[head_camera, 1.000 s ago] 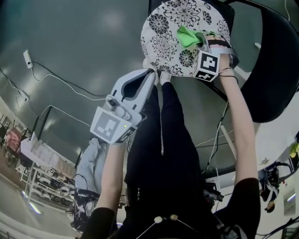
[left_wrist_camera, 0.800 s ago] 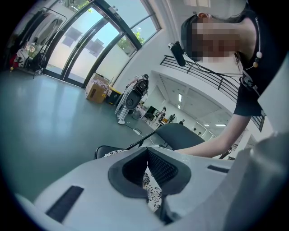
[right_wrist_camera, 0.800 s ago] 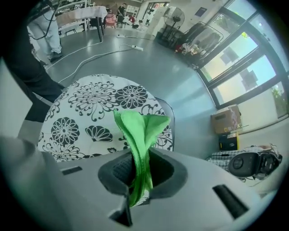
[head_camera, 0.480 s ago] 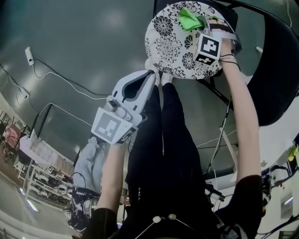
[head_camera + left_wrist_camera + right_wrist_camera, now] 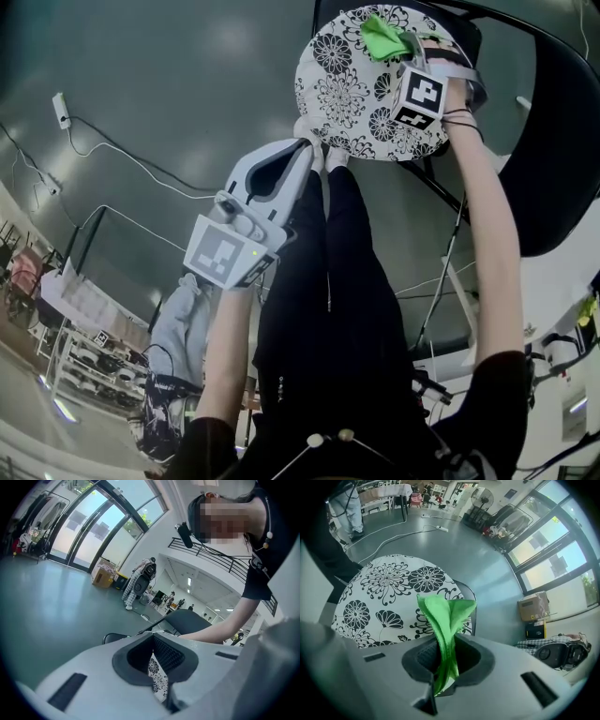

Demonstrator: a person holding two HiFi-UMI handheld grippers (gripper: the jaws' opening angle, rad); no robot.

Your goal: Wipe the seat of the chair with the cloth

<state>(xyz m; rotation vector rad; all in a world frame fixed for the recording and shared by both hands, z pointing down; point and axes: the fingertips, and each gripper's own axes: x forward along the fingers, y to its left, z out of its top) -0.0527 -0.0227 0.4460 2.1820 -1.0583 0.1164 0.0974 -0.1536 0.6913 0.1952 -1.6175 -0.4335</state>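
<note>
Wiping well is calling for pressing the cloth [image 5: 446,613] flat on the flowered seat [image 5: 384,592] and sweeping in overlapping strokes. The right tool [image 5: 446,660] is clenching the cloth, which is sticking out beyond its jaws over the seat's far part. The left tool [image 5: 157,670] is seemingly pinching the near rim.

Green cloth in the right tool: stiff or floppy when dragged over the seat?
Probably floppy: the green cloth folds and creases where it leaves the right tool. Likely light, since a small pinch carries it. It may bunch on the seat rather than slide flat.
</note>
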